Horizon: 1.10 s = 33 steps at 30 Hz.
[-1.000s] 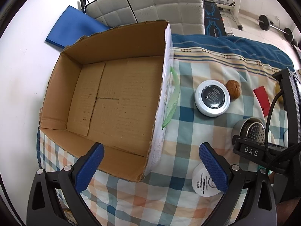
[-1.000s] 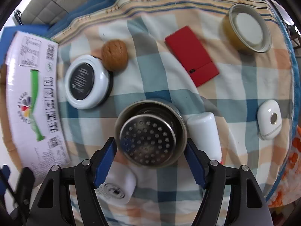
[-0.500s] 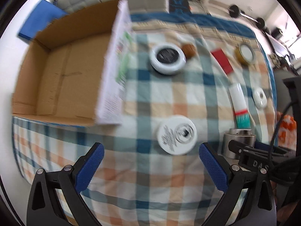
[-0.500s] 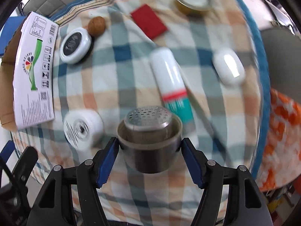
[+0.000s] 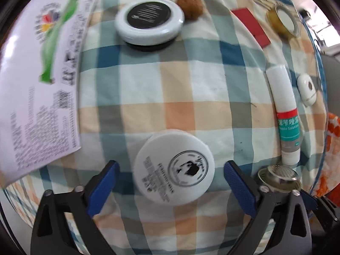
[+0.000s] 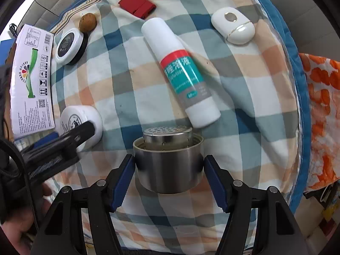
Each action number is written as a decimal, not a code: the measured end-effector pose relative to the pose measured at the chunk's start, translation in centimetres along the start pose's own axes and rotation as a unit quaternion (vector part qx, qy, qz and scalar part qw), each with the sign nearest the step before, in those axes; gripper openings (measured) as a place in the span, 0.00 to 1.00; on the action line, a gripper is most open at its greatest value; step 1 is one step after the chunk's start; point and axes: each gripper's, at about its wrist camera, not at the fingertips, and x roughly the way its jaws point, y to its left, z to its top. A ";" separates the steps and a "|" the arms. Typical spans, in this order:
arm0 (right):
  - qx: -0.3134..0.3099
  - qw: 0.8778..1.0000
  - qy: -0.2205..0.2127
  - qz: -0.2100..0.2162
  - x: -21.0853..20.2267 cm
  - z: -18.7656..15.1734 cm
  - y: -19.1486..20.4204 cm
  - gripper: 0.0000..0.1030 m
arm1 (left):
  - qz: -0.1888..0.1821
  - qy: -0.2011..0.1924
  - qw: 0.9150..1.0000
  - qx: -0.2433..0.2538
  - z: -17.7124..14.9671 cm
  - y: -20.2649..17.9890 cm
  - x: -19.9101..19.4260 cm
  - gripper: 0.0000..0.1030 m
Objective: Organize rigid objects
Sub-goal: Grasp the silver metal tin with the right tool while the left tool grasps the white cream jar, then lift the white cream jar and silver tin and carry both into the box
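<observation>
Rigid objects mostly lie unsorted: your right gripper (image 6: 169, 177) fingers clamp the steel strainer cup (image 6: 167, 163), left gripper (image 5: 171, 188) fingers closing around, apparently not touching, the white jar (image 5: 174, 166).

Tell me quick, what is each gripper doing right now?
Left gripper: closing around the white round jar, pads not yet touching it.
Right gripper: shut on the steel strainer cup, holding it.

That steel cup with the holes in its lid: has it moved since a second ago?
Yes. The steel cup, between the right claw's blue pads, went from beside the black-topped tin to well past the white tube's far end.
</observation>
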 end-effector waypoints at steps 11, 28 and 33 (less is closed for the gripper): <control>0.029 0.999 0.010 0.019 -0.7 -2.0 -2.2 0.70 | -0.018 -0.006 1.000 0.001 -3.4 0.8 -0.6 0.65; 0.095 0.969 0.169 0.154 2.1 -4.4 -5.6 0.71 | -0.028 -0.018 0.999 0.001 -7.4 4.3 -4.6 0.66; 0.092 0.985 0.093 0.109 1.7 -3.7 -6.3 0.73 | -0.030 -0.016 0.999 -0.008 -8.2 4.2 -3.4 0.66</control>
